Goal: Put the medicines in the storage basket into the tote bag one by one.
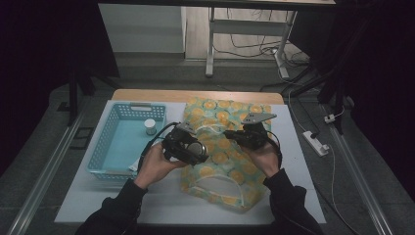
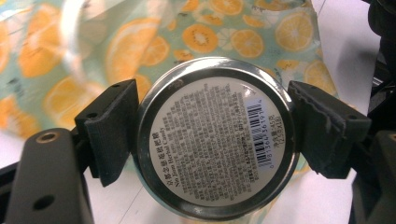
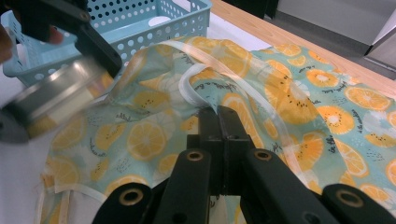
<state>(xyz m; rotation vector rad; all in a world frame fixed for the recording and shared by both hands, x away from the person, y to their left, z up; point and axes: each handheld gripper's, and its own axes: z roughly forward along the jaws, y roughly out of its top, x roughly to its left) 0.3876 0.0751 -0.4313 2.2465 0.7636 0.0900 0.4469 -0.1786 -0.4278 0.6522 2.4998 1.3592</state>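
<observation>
The left gripper [image 2: 215, 135] clamps a round candy tin [image 2: 215, 138] above the orange-print fabric bag [image 1: 222, 152], while the right gripper [image 3: 219, 122], jaws closed, pinches the bag's edge, apparently holding its mouth up for insertion.

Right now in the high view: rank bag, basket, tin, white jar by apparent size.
1. Bag, biggest footprint.
2. Basket, somewhat smaller.
3. Tin in the left claw.
4. White jar in the basket. Tin and jar look close; the raised tin sits nearer the camera, so unsure.
</observation>
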